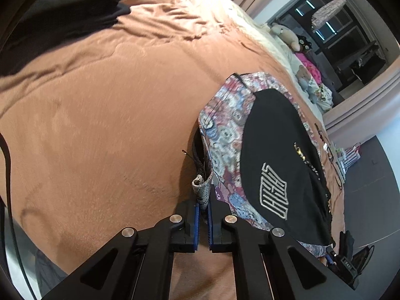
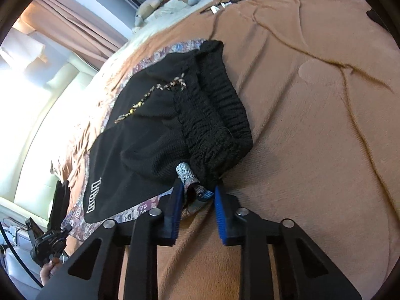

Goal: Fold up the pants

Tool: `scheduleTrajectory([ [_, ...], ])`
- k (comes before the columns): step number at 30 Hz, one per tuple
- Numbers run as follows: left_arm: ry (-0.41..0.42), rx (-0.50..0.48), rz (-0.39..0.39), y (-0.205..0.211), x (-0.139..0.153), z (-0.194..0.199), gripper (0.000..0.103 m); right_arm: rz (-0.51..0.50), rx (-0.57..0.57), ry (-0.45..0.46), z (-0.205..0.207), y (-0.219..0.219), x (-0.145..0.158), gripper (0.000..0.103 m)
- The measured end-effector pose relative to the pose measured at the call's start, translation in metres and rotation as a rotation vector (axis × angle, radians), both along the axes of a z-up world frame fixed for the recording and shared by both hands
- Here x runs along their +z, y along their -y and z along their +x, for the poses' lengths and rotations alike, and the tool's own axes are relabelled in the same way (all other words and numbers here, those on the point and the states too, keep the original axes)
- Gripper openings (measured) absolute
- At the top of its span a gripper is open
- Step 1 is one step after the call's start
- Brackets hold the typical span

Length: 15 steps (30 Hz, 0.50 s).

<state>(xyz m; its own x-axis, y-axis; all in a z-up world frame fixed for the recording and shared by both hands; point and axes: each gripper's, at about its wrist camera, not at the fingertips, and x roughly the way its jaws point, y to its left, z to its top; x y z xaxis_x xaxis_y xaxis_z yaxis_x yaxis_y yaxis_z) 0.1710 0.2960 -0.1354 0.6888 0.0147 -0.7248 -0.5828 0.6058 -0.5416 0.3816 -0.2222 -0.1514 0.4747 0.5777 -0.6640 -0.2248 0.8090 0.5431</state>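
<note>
You're at the grasp that opens a fold: both tongs have a corner of the patterned pants [image 1: 222, 135], which lie flat on the brown bedspread [image 1: 100, 100] under a black garment [image 1: 280, 155]. Next you'll likely need to lift both corners together and carry them forward, over the pants. The left tongs [image 1: 203, 207] are pinched nearly shut on an edge. The right tongs [image 2: 197, 195] stand narrowly apart around a bunched corner; I can't tell whether they grip it.

Left gripper [image 1: 203, 206] is pointing down & fwd, its blue pads [image 1: 196, 221] pinching tight on a bit of cloth. Right gripper [image 2: 197, 195] is tilting down too, jaws squeezing a cloth fold between them.
</note>
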Motion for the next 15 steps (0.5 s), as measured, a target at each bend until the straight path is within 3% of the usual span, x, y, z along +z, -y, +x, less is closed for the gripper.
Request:
scheduleTrajectory([
  [15, 0.076, -0.033, 0.063, -0.006, 0.052, 0.022, 0.005, -0.005, -0.034, 0.064, -0.017, 0.008, 0.026, 0.017],
])
